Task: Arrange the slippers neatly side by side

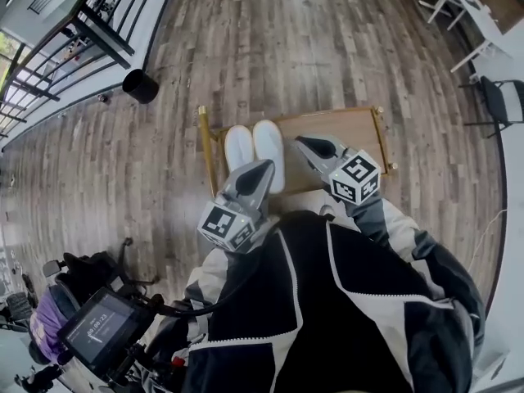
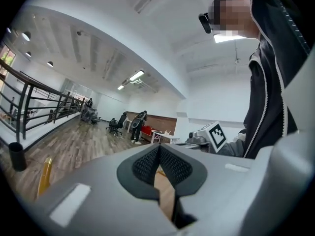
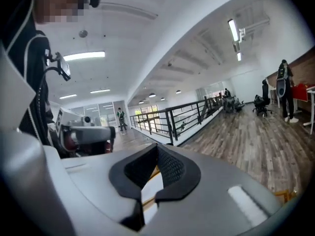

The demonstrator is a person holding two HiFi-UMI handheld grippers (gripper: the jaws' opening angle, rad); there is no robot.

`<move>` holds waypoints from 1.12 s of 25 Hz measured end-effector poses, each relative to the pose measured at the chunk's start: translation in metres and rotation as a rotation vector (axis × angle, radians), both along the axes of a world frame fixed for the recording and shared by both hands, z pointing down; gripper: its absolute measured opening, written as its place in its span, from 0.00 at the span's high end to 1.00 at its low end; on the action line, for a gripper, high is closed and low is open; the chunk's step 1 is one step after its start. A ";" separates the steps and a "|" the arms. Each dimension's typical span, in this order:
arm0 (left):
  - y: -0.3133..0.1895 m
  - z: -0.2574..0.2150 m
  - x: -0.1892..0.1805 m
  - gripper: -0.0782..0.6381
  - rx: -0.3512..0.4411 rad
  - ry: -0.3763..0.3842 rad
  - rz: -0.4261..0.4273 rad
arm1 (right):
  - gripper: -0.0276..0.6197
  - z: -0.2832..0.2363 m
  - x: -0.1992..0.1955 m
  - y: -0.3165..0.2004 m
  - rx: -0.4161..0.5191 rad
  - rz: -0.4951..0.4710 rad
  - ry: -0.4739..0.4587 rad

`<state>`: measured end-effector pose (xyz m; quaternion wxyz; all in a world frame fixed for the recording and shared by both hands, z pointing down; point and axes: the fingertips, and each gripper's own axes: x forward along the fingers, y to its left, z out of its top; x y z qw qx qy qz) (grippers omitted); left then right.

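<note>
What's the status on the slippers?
Left gripper shut, empty; right gripper shut, empty; both off the slippers. Slippers side by side on the low table. Nothing in the way.

The right part of the wooden rack (image 1: 332,127) lay bare. White slippers (image 1: 254,147) filled its left, a yellow rail (image 1: 207,155) edging them. The far floor (image 1: 286,47) stood open.

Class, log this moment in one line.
two white slippers: side by side on wooden tray | left gripper: shut, empty | right gripper: shut, empty
</note>
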<state>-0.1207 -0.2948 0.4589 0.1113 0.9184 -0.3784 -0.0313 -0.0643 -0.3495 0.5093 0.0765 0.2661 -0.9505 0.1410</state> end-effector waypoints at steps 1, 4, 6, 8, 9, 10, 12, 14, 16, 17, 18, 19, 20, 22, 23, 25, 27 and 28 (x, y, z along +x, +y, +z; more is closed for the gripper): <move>0.000 -0.003 0.004 0.86 0.009 0.003 0.013 | 0.95 -0.014 0.008 0.008 0.033 0.004 -0.017; 0.003 -0.012 0.015 0.86 0.032 -0.002 0.047 | 0.95 -0.041 0.032 0.030 0.079 0.039 -0.052; 0.007 -0.018 0.020 0.86 0.046 -0.013 0.062 | 0.95 -0.052 0.045 0.042 0.089 0.075 -0.070; 0.011 -0.021 0.024 0.86 0.069 -0.033 0.076 | 0.95 -0.055 0.055 0.051 0.090 0.112 -0.086; 0.013 -0.022 0.026 0.86 0.078 -0.042 0.083 | 0.95 -0.052 0.059 0.055 0.087 0.129 -0.090; 0.015 -0.022 0.026 0.86 0.081 -0.046 0.089 | 0.95 -0.048 0.063 0.058 0.082 0.143 -0.089; 0.015 -0.021 0.027 0.86 0.077 -0.044 0.093 | 0.95 -0.038 0.068 0.062 0.067 0.164 -0.081; 0.012 -0.022 0.029 0.86 0.068 -0.038 0.091 | 0.95 -0.035 0.074 0.061 0.060 0.169 -0.078; 0.009 -0.023 0.031 0.86 0.059 -0.032 0.090 | 0.95 -0.039 0.077 0.059 0.070 0.156 -0.081; 0.008 -0.023 0.032 0.86 0.056 -0.030 0.092 | 0.95 -0.041 0.076 0.058 0.081 0.146 -0.079; 0.008 -0.023 0.033 0.86 0.056 -0.028 0.094 | 0.95 -0.041 0.075 0.058 0.092 0.134 -0.072; 0.008 -0.022 0.033 0.86 0.057 -0.028 0.097 | 0.95 -0.042 0.073 0.059 0.101 0.124 -0.067; 0.007 -0.023 0.034 0.86 0.059 -0.028 0.099 | 0.95 -0.042 0.071 0.059 0.106 0.115 -0.064; 0.007 -0.023 0.035 0.86 0.060 -0.025 0.099 | 0.95 -0.042 0.068 0.059 0.109 0.101 -0.064; 0.006 -0.024 0.036 0.86 0.058 -0.022 0.096 | 0.95 -0.042 0.067 0.059 0.107 0.095 -0.065; 0.003 -0.026 0.037 0.87 0.052 -0.014 0.088 | 0.95 -0.043 0.067 0.056 0.094 0.084 -0.075; -0.001 -0.029 0.043 0.86 0.055 -0.015 0.082 | 0.95 -0.045 0.071 0.051 0.082 0.071 -0.083; -0.003 -0.030 0.047 0.86 0.057 -0.017 0.080 | 0.95 -0.047 0.074 0.048 0.079 0.064 -0.085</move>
